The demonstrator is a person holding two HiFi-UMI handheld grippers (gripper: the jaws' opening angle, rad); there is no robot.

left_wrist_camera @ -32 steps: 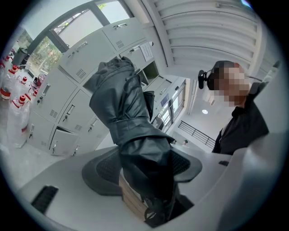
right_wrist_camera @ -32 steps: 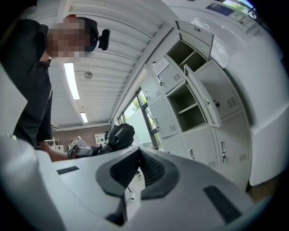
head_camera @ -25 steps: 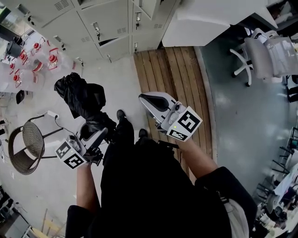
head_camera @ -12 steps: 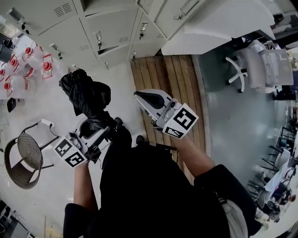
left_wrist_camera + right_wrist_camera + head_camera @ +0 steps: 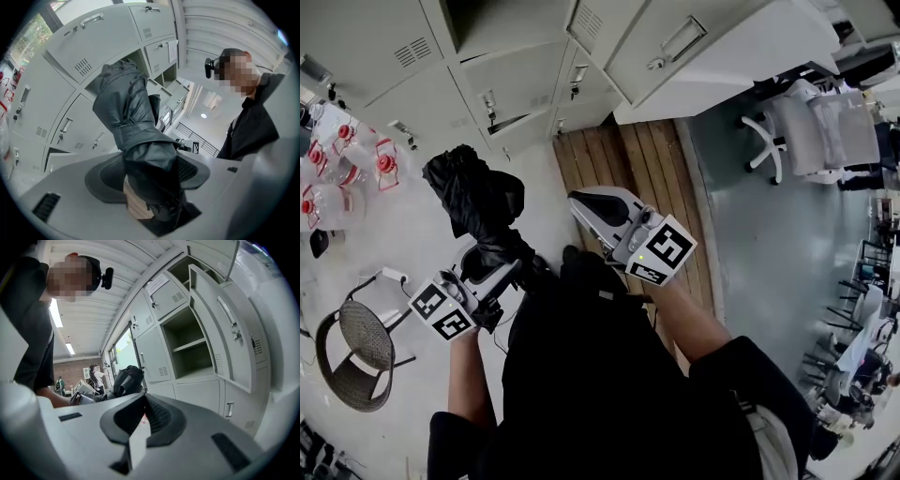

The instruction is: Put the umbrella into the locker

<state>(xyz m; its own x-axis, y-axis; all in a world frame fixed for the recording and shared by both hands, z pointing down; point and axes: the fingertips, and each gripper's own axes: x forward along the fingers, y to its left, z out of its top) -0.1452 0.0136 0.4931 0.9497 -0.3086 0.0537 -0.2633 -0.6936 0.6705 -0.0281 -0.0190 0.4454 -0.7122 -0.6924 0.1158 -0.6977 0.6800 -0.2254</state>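
Observation:
A folded black umbrella point(image 5: 475, 202) sticks up and forward from my left gripper point(image 5: 497, 265), which is shut on its lower end. In the left gripper view the umbrella point(image 5: 133, 126) fills the middle, clamped between the two dark pads. My right gripper point(image 5: 598, 208) is held to the right of it, shut and empty; in its own view the jaws point(image 5: 143, 416) meet with nothing between them. The grey lockers point(image 5: 502, 66) stand ahead. One locker point(image 5: 192, 345) is open with its door point(image 5: 220, 329) swung out, showing a bare shelf.
A wooden floor strip point(image 5: 619, 178) runs before the lockers. A wicker chair point(image 5: 358, 352) stands at lower left, water jugs point(image 5: 337, 169) at far left. A white office chair point(image 5: 811, 122) is at right. People stand in the distance point(image 5: 96, 376).
The person has stepped closer to the lockers, which now sit larger at the top of the head view. Both grippers keep their hold and spacing.

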